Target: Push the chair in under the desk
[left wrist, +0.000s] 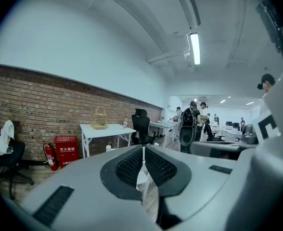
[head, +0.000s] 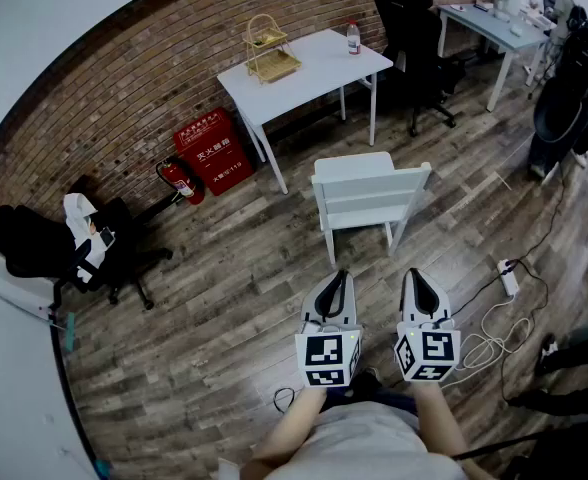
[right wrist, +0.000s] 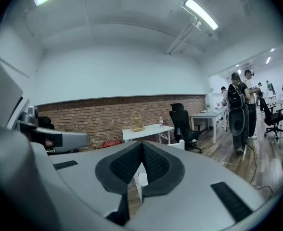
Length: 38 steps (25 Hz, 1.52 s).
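Chair (head: 369, 196), white, just ahead of left gripper (head: 336, 278) and right gripper (head: 419, 276), both closed and empty, seemingly not touching it; white desk (head: 304, 63) beyond.

Brick wall (head: 124, 88), wood-plank floor (head: 234, 303), ceiling strip light (left wrist: 195, 48).

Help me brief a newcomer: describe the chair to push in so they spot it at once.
Find the red brick wall, then the white rectangular desk beside it. On the plank floor before that desk stands a white slat-backed chair. It is the only white chair; its neighbours are black office chairs.
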Each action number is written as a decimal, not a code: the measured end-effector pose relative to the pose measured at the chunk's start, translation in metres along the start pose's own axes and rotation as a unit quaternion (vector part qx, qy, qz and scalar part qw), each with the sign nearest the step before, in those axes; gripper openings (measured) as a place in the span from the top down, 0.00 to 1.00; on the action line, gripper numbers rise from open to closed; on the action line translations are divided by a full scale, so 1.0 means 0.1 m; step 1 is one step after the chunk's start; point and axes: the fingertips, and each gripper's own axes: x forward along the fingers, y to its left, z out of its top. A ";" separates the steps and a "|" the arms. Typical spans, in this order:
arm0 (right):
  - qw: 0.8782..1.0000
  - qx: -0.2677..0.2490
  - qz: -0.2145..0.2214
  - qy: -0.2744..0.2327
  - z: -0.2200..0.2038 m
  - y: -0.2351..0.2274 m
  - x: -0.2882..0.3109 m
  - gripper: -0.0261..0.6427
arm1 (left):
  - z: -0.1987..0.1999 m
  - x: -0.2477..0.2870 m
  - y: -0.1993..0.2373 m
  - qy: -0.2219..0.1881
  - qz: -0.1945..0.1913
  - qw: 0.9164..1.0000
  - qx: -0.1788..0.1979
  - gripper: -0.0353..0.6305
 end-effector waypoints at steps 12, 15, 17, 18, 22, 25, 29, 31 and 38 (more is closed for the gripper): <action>1.000 0.001 0.007 0.002 0.02 0.03 0.02 0.94 | 0.03 0.00 0.02 0.001 0.004 1.000 0.001 0.91; 1.000 0.003 0.012 -0.002 0.03 0.03 0.00 0.94 | 0.04 0.00 0.00 0.002 0.004 1.000 0.000 0.91; 1.000 0.007 0.014 -0.005 0.04 0.00 -0.03 0.94 | 0.03 0.00 -0.03 0.003 0.004 1.000 -0.001 0.91; 1.000 0.009 0.014 -0.005 0.04 -0.02 -0.04 0.94 | 0.02 0.00 -0.04 0.004 0.004 1.000 -0.002 0.91; 1.000 0.017 0.016 -0.005 0.02 -0.12 -0.07 0.94 | -0.02 0.00 -0.12 0.008 0.006 1.000 -0.009 0.91; 1.000 0.018 0.023 -0.003 -0.04 -0.20 -0.10 0.94 | -0.08 0.01 -0.19 0.009 0.011 1.000 -0.010 0.91; 0.999 0.015 0.035 0.002 -0.10 -0.28 -0.13 0.94 | -0.15 0.01 -0.28 0.011 0.019 1.000 -0.010 0.91; 0.999 0.015 0.039 0.005 -0.12 -0.32 -0.14 0.94 | -0.17 0.02 -0.31 0.012 0.024 1.000 -0.009 0.91; 0.999 0.021 0.044 0.017 -0.19 -0.45 -0.08 0.94 | -0.21 0.11 -0.39 0.020 0.026 0.999 -0.008 0.91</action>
